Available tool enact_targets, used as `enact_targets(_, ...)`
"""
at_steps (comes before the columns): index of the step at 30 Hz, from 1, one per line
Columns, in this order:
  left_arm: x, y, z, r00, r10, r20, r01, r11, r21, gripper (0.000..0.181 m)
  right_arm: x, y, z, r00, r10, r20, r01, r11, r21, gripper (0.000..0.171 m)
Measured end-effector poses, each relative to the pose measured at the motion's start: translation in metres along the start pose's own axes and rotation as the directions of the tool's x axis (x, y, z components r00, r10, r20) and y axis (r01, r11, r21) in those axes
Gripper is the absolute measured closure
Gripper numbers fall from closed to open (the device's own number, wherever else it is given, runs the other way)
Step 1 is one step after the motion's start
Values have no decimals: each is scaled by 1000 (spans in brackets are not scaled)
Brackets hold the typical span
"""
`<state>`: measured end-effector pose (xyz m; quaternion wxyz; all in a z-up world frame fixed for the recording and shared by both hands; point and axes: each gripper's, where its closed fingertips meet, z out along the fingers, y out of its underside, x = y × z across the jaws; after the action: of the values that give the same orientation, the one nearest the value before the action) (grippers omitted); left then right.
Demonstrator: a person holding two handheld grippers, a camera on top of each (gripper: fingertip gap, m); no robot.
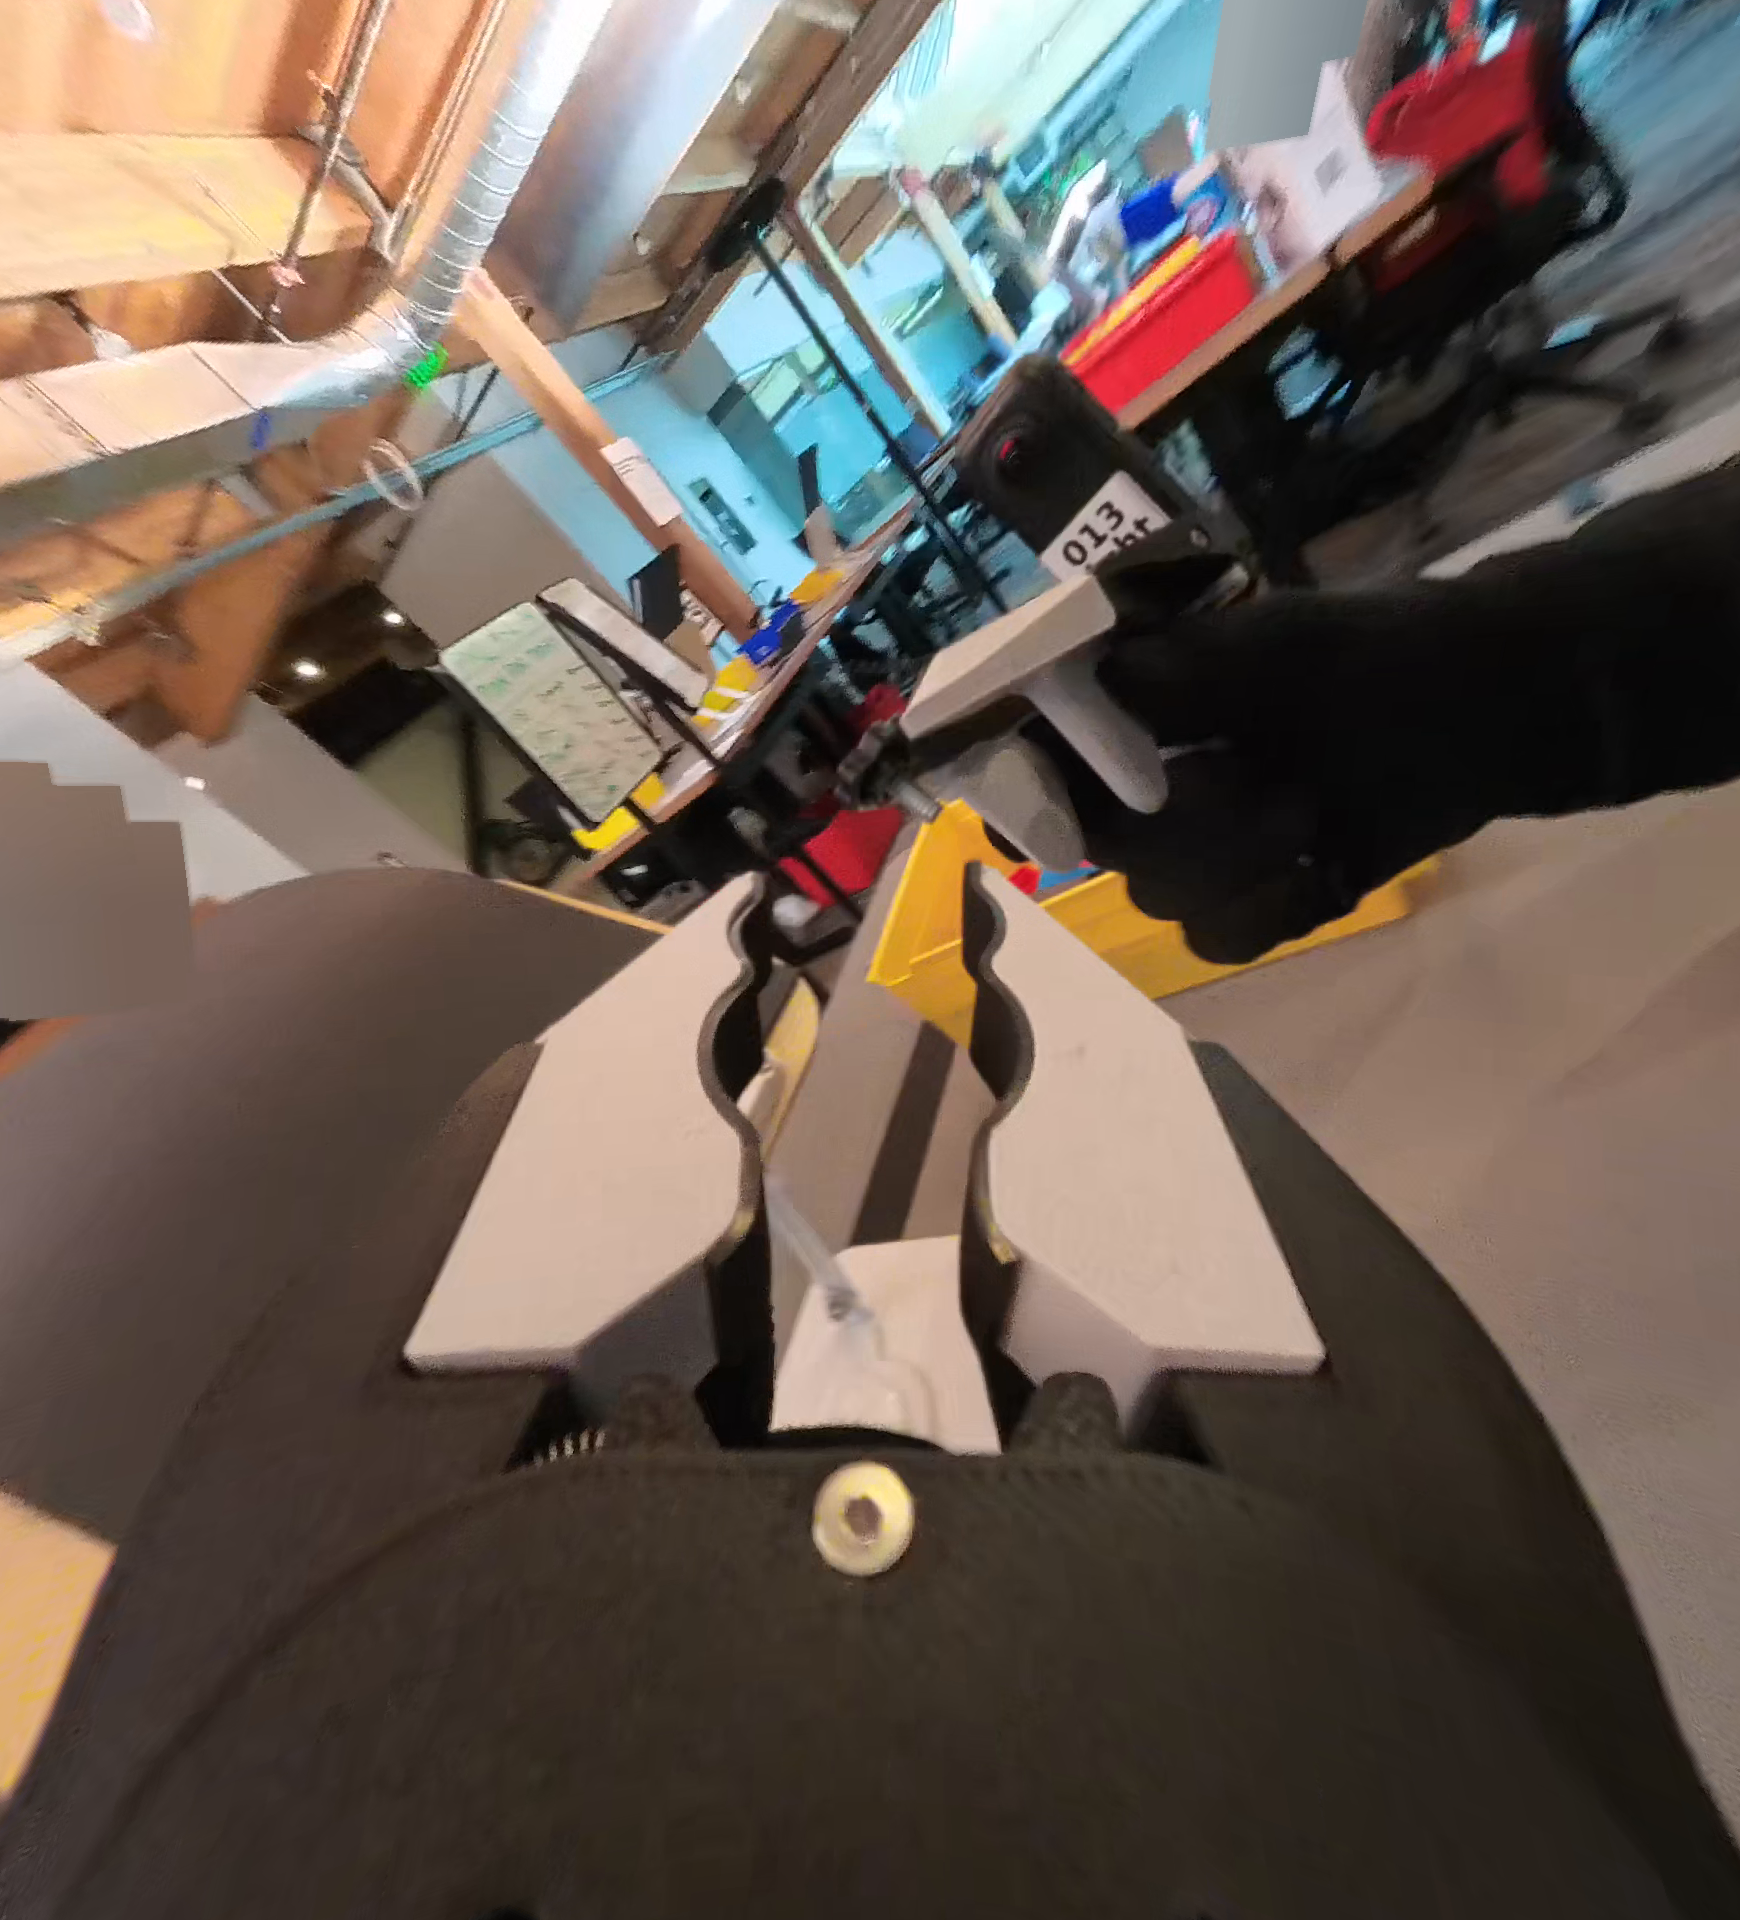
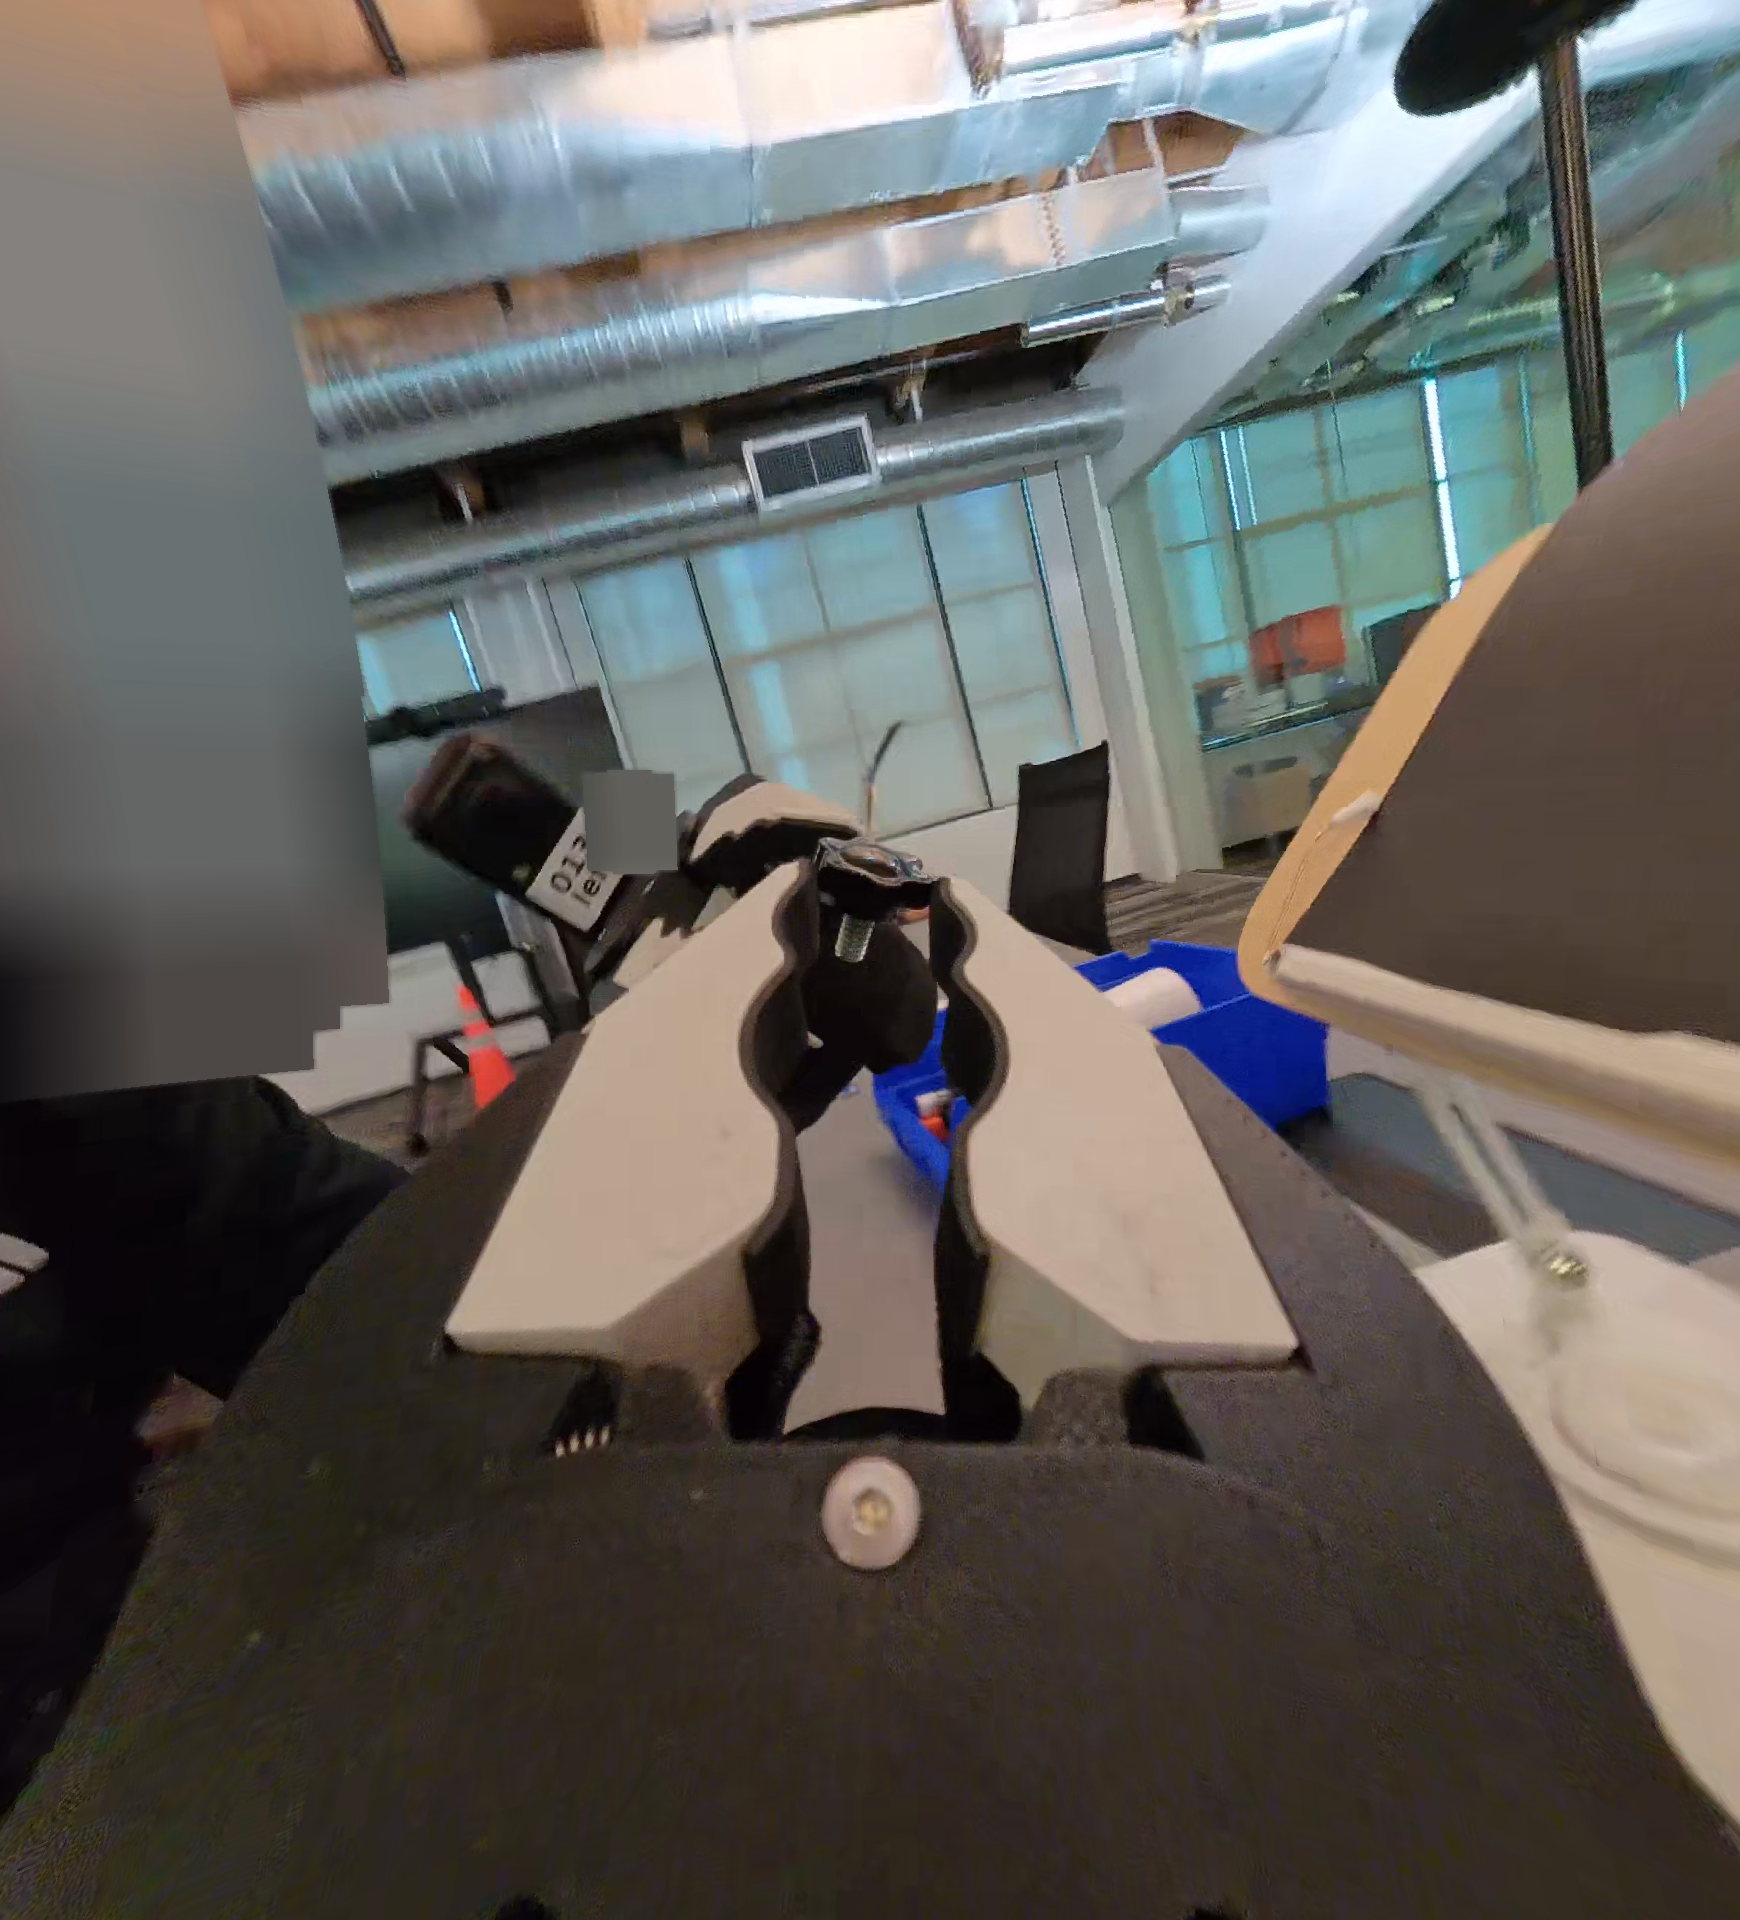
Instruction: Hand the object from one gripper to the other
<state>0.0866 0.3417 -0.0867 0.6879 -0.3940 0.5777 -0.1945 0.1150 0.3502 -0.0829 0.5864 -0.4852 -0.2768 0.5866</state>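
A screw with a black star knob and a short silver threaded stud (image 2: 858, 878) sits pinched between the tips of my right gripper (image 2: 863, 885). In the left wrist view the same screw (image 1: 876, 771) sticks out of the right gripper (image 1: 913, 732), held by a black-gloved hand (image 1: 1365, 748) up and to the right. My left gripper (image 1: 866, 896) is open and empty, its tips a short way below the screw. In the right wrist view the left gripper (image 2: 752, 831) shows just behind the screw, not touching it.
A yellow bin (image 1: 949, 940) lies past the left gripper. A blue bin (image 2: 1219, 1023) with small parts lies past the right gripper. A dark brown shade (image 2: 1624, 779) on a white stand (image 2: 1676, 1455) is close on the right. An orange cone (image 2: 487, 1049) and a black chair (image 2: 1063, 842) stand farther off. The tips of both grippers are at nearly the same place.
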Motion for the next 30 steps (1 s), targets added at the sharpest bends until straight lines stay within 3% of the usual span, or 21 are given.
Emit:
enact_targets(7,11,12,16,952,294,85,-279,949,-149,154,3,15,-7,982,184,36,-185,983,19,154)
enact_targets(20,33,18,18,949,309,-58,-314,937,-154,172,-7,46,-10,970,232,71,-223,968,-114,153)
enact_targets(30,49,23,15,946,276,-169,-302,940,-159,175,-12,55,-15,959,259,111,-233,950,-209,152)
